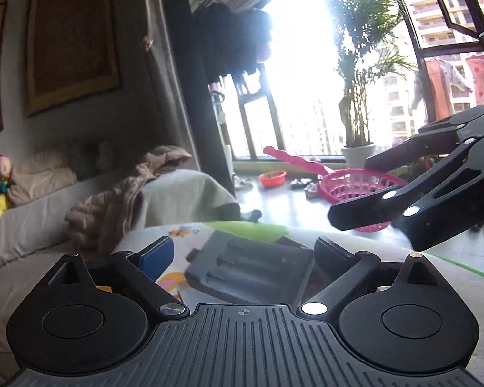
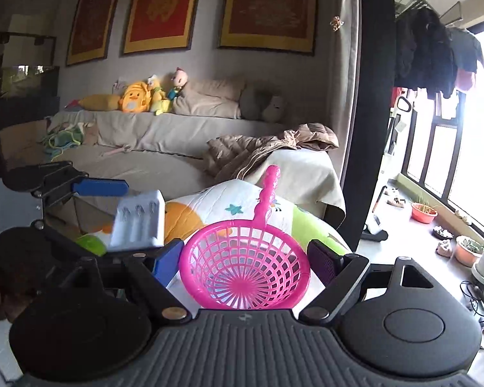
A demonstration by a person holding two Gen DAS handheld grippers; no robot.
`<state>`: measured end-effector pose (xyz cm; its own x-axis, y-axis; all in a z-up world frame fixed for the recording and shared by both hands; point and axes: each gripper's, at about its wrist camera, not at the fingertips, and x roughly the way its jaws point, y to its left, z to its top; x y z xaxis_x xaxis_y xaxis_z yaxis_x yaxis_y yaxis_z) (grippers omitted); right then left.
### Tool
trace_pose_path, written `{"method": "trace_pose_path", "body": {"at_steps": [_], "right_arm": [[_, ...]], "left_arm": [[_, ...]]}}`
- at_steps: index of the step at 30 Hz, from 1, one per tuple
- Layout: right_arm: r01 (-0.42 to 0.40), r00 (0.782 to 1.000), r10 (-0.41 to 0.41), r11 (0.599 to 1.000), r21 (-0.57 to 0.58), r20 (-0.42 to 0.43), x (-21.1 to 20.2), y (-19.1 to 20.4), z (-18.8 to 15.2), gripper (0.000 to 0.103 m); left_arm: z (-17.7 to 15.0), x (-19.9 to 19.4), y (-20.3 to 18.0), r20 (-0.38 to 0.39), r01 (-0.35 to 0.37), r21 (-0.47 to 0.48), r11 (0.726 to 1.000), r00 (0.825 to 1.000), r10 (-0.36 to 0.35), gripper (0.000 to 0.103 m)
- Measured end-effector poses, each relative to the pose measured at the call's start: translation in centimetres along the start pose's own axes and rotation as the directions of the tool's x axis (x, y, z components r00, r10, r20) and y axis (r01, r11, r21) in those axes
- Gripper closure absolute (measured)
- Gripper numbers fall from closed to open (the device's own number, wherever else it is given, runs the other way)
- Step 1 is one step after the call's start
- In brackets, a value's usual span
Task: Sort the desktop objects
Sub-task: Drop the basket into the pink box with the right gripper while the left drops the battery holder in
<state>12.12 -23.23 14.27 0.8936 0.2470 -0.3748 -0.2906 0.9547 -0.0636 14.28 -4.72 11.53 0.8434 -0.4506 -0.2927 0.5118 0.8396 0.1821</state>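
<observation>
A grey tray with three grooves (image 1: 251,271) sits tilted between the fingers of my left gripper (image 1: 243,251), which is shut on it; it looks pale (image 2: 138,222) from the right wrist. A pink plastic basket with a long handle (image 2: 245,267) is clamped at its rim by my right gripper (image 2: 245,258). In the left wrist view that right gripper (image 1: 355,190) holds the pink basket (image 1: 351,187) up at the right. My left gripper (image 2: 113,217) is turned sideways at the left. Both things hang above the cartoon-print tablecloth (image 2: 238,200).
A sofa (image 2: 151,161) with plush toys (image 2: 138,96) runs behind the table. A brown jacket (image 2: 267,148) lies over its covered arm. A dark pillar (image 2: 368,113) stands at the right, with floor pots (image 2: 424,213) and a potted palm (image 1: 358,103) by the window.
</observation>
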Motion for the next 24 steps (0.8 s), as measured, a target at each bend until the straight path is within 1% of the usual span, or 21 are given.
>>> {"method": "trace_pose_path", "body": {"at_steps": [2,3,5,6,8,10,11,12,14,16,17,18,21,22,23,24], "right_arm": [[-0.046,0.994,0.053,0.996,0.079,-0.096,3.5,-1.5,-0.1,0.008],[-0.049,0.991,0.061,0.993,0.104,-0.120,4.5,-1.9,-0.5,0.005],[-0.048,0.988,0.060,0.995,0.084,-0.139,5.6,-2.1,-2.1,0.005],[-0.045,0.987,0.054,0.997,0.067,-0.149,5.9,-2.0,-2.8,0.005],[-0.059,0.980,0.066,0.997,0.043,-0.190,6.4,-1.5,-4.6,0.007],[-0.069,0.963,0.079,0.996,0.048,-0.256,7.1,-1.0,-5.8,0.022],[-0.064,0.961,0.082,0.995,0.076,-0.265,7.2,-1.0,-6.2,0.025],[-0.055,0.958,0.084,0.992,0.110,-0.275,7.2,-1.3,-6.3,0.025],[-0.050,0.944,0.104,0.983,0.175,-0.314,7.1,-1.8,-6.2,0.025],[-0.071,0.918,0.158,0.967,0.243,-0.364,7.2,-2.2,-6.0,0.024],[-0.071,0.913,0.160,0.968,0.242,-0.374,7.0,-2.0,-6.1,0.024],[-0.070,0.908,0.152,0.974,0.217,-0.390,6.7,-1.5,-6.1,0.024],[-0.109,0.894,0.164,0.982,0.152,-0.417,5.5,0.2,-5.5,0.024],[-0.123,0.896,0.167,0.984,0.131,-0.412,4.9,0.8,-4.9,0.024],[-0.131,0.904,0.163,0.986,0.108,-0.394,4.5,1.3,-4.3,0.024],[-0.138,0.918,0.155,0.988,0.073,-0.365,4.0,2.1,-3.0,0.024]], "left_arm": [[-1.1,1.3,1.5,-0.068,0.003,-0.083,0.997,0.998,-0.009,0.004],[-2.1,1.1,2.2,-0.085,0.011,-0.115,0.993,0.996,-0.021,0.002],[-4.2,0.2,3.0,-0.106,0.037,-0.143,0.989,0.993,-0.052,0.001],[-5.2,-0.1,3.2,-0.116,0.064,-0.146,0.987,0.990,-0.082,0.001],[-7.0,0.0,2.9,-0.146,0.124,-0.142,0.982,0.979,-0.144,0.001],[-8.3,0.8,2.4,-0.172,0.160,-0.120,0.980,0.969,-0.180,0.001],[-8.7,1.3,2.1,-0.176,0.173,-0.109,0.979,0.966,-0.190,0.001],[-9.1,1.7,2.0,-0.174,0.186,-0.106,0.977,0.964,-0.203,0.001],[-9.7,2.2,2.0,-0.158,0.217,-0.133,0.967,0.959,-0.237,0.000],[-9.8,2.0,2.0,-0.139,0.221,-0.164,0.961,0.960,-0.244,0.000],[-9.8,1.7,2.1,-0.136,0.234,-0.183,0.955,0.956,-0.260,0.000],[-9.9,1.3,2.2,-0.134,0.254,-0.203,0.946,0.949,-0.284,0.000],[-10.1,-0.8,2.2,-0.134,0.317,-0.229,0.920,0.926,-0.353,0.000],[-10.1,-1.8,2.2,-0.131,0.317,-0.219,0.923,0.928,-0.349,0.000],[-10.1,-2.8,2.2,-0.130,0.281,-0.201,0.939,0.942,-0.309,0.000],[-10.2,-3.8,2.3,-0.136,0.213,-0.181,0.960,0.962,-0.239,0.000]]}}
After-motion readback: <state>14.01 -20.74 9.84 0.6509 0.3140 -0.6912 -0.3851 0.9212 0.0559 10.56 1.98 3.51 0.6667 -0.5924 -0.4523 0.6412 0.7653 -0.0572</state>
